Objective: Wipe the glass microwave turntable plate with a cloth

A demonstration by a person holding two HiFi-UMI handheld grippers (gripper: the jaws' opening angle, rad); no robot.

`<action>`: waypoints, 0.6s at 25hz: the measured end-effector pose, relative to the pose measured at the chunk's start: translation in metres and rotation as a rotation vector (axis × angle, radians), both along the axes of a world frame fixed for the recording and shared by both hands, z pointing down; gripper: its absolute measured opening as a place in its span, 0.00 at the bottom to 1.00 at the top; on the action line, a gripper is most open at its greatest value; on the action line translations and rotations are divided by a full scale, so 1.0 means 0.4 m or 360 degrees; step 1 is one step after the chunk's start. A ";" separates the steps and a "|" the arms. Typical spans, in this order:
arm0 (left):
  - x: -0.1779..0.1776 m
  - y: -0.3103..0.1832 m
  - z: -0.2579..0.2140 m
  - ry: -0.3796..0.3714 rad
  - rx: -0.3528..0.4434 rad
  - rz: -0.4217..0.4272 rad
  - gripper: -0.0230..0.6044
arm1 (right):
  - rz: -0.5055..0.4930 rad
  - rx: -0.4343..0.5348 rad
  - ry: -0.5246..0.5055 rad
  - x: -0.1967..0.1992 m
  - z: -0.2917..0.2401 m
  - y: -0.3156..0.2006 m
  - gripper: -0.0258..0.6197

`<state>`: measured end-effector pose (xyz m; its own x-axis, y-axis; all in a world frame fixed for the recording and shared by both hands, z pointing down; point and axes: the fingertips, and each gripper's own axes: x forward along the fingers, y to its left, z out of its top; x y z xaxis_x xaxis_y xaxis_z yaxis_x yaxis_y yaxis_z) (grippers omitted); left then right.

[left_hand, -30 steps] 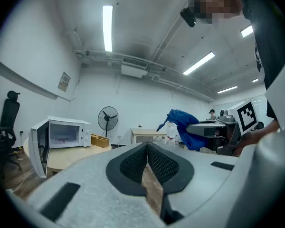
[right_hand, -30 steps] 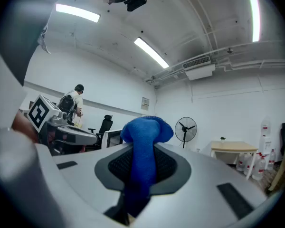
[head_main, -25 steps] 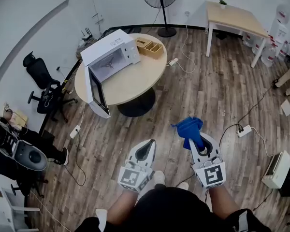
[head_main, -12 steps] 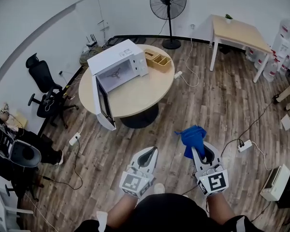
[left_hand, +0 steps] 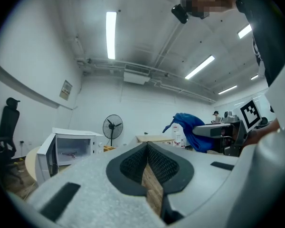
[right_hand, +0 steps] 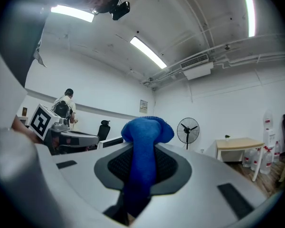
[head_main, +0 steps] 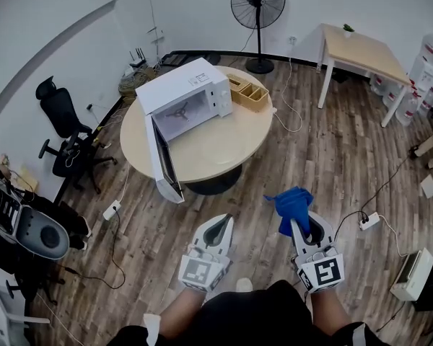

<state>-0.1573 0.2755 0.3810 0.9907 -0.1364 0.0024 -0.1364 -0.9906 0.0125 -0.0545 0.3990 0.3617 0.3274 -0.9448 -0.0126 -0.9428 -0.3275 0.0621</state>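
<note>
A white microwave (head_main: 184,92) stands on the round wooden table (head_main: 224,139) with its door (head_main: 164,166) swung wide open. Inside I make out a roller ring (head_main: 179,109); a glass plate is not clear to see. My right gripper (head_main: 300,223) is held low over the floor, short of the table, shut on a blue cloth (head_main: 291,204) that bunches above its jaws. In the right gripper view the cloth (right_hand: 145,146) is pinched between the pads. My left gripper (head_main: 217,222) is beside it, shut and empty; its jaws (left_hand: 147,147) meet.
A wooden organiser box (head_main: 247,92) sits on the table behind the microwave. A standing fan (head_main: 257,6) and a light wooden desk (head_main: 361,49) are at the back, an office chair (head_main: 61,121) at the left. Cables and a power strip (head_main: 368,220) lie on the floor.
The table and microwave have come nearer in the head view as the person steps toward them. Both grippers keep their pose, the cloth still held.
</note>
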 end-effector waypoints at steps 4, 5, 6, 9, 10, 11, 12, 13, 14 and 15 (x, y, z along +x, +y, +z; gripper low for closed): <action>0.015 -0.038 0.014 -0.0012 -0.0018 0.0000 0.05 | -0.0010 -0.0006 0.0002 0.012 0.003 -0.043 0.15; 0.023 -0.042 0.017 -0.0019 -0.0020 0.0008 0.05 | -0.0011 -0.0005 0.0000 0.019 0.003 -0.051 0.15; 0.032 -0.045 0.019 -0.0027 -0.0023 0.0021 0.05 | -0.0012 -0.0002 -0.0004 0.027 0.002 -0.059 0.16; 0.063 -0.058 0.030 -0.0053 -0.0012 0.0048 0.05 | -0.0017 0.0007 -0.0017 0.061 0.004 -0.088 0.16; 0.075 -0.068 0.035 -0.0060 -0.0005 0.0043 0.05 | -0.0021 0.0010 -0.0018 0.075 0.006 -0.101 0.16; 0.088 -0.081 0.038 -0.0065 -0.0002 0.0031 0.05 | -0.0027 0.0013 -0.0018 0.091 0.008 -0.115 0.16; 0.102 -0.096 0.042 -0.0068 -0.0005 0.0012 0.05 | -0.0035 0.0014 -0.0016 0.109 0.010 -0.129 0.16; 0.118 -0.111 0.045 -0.0072 -0.0009 -0.0009 0.05 | -0.0043 0.0015 -0.0013 0.128 0.012 -0.144 0.16; 0.136 -0.127 0.047 -0.0077 -0.0010 -0.0032 0.05 | -0.0053 0.0017 -0.0009 0.149 0.012 -0.159 0.16; 0.154 -0.142 0.048 -0.0080 -0.0004 -0.0049 0.05 | -0.0064 0.0020 -0.0007 0.171 0.013 -0.175 0.16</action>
<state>-0.0957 0.2187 0.4001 0.9847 -0.1665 0.0523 -0.1671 -0.9859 0.0071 0.0139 0.3291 0.3669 0.2890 -0.9571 -0.0230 -0.9555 -0.2898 0.0540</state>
